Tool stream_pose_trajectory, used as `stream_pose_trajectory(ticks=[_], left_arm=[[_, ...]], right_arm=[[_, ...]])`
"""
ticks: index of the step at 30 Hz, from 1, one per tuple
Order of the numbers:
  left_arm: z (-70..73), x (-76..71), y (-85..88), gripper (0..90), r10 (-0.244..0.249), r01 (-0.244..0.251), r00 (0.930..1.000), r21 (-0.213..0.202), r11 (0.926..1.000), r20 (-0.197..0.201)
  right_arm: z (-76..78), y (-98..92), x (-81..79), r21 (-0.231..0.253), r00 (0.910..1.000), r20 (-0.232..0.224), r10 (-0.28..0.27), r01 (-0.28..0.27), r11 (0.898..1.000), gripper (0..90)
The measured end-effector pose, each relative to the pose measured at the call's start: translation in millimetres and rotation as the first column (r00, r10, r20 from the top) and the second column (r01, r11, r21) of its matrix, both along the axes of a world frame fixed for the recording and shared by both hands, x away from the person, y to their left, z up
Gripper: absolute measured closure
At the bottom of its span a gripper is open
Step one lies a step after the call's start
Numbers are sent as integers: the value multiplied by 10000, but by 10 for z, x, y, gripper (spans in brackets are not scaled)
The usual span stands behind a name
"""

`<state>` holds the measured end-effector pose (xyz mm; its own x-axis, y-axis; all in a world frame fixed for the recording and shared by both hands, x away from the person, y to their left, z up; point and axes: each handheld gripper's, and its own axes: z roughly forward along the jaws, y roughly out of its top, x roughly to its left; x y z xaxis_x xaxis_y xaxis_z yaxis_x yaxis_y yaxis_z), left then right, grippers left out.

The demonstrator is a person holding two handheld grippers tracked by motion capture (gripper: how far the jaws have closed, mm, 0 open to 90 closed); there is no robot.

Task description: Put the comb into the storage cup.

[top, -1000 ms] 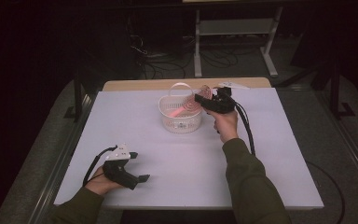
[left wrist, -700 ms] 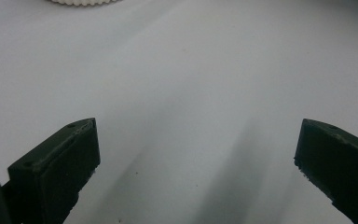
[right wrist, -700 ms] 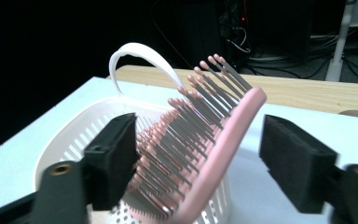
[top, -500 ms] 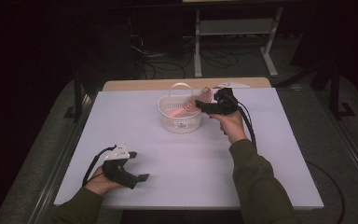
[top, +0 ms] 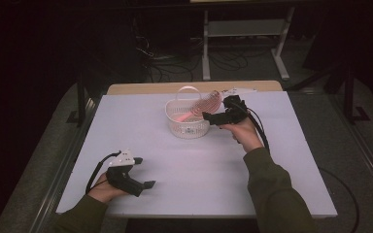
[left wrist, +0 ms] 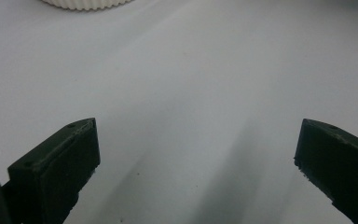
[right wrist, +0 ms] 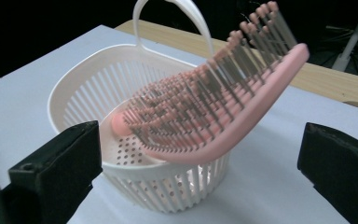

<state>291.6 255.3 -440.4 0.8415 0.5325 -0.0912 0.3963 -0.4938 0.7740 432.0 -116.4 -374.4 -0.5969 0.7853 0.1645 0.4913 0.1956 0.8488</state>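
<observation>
Brush (top: 201,108) lies pink in my white basket (top: 187,127) at the far middle of the desk (top: 199,170), handle down inside, bristled head propped over the right rim. Going left to right: my left gripper (top: 143,184) rests near the front-left desk edge, well apart from the basket, fingers spread wide with nothing but bare desk between them. Next the basket, handle upright. Just beside its right wall sits my right gripper (top: 208,116); its fingers have just been opening, stand wide apart, and grip nothing, the brush free ahead of them.
</observation>
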Motion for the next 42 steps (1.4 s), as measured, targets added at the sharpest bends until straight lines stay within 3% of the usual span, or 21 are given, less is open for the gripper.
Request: stream_pose_trajectory(ticks=[21, 42], left_arm=[[-5, 6, -3, 0, 13, -13, 10000, 23, 10000, -18], [3, 6, 12, 0, 146, -146, 9999, -28, 9999, 42]], right_arm=[[20, -129, -251, -345, 9982, -66, 591, -593, 9976, 0], [-118, -263, -623, -628, 9927, -71, 1208, -1210, 9907, 0]])
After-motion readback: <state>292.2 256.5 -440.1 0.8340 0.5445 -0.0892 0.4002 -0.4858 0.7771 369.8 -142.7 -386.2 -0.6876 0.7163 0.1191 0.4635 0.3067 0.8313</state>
